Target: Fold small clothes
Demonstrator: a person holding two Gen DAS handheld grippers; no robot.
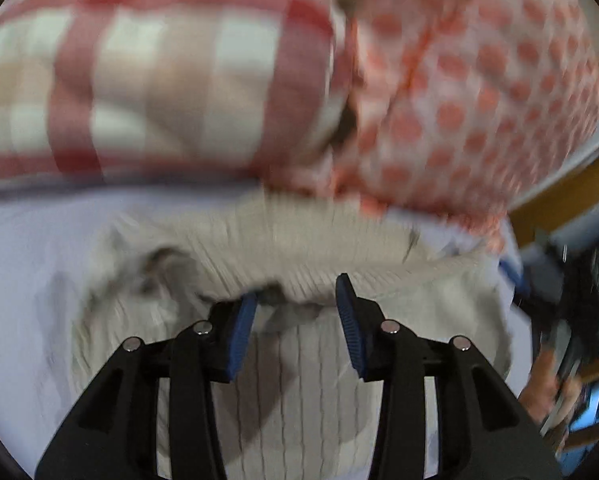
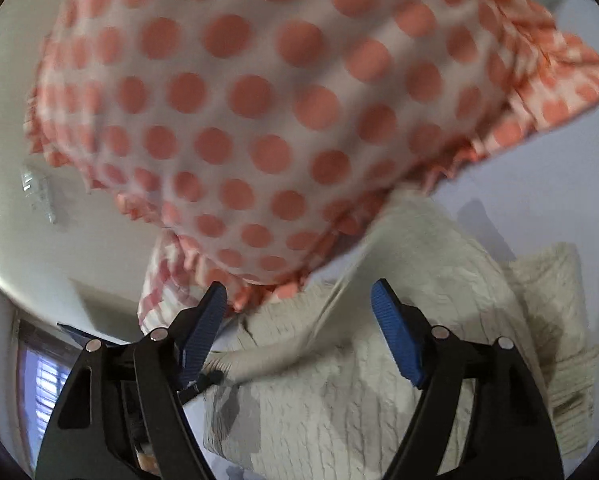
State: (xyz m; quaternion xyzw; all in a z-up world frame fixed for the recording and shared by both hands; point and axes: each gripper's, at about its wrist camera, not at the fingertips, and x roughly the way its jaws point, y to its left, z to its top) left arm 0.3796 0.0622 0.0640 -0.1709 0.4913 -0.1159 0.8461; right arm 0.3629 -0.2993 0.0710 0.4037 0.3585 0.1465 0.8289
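Observation:
A cream cable-knit sweater (image 1: pixel 299 380) lies rumpled on a pale lilac sheet (image 1: pixel 27 264). It also shows in the right wrist view (image 2: pixel 339 400). My left gripper (image 1: pixel 297 292) is open just over the sweater's ribbed edge, holding nothing. My right gripper (image 2: pixel 299 300) is open above the sweater, near its upper edge, holding nothing. The views are blurred by motion.
A red-and-white checked pillow (image 1: pixel 159 76) and a white pillow with coral dots (image 1: pixel 479 100) lie just behind the sweater. The dotted pillow (image 2: pixel 279 100) fills most of the right wrist view. A wooden bed frame (image 1: pixel 559 192) and dark furniture stand at the right.

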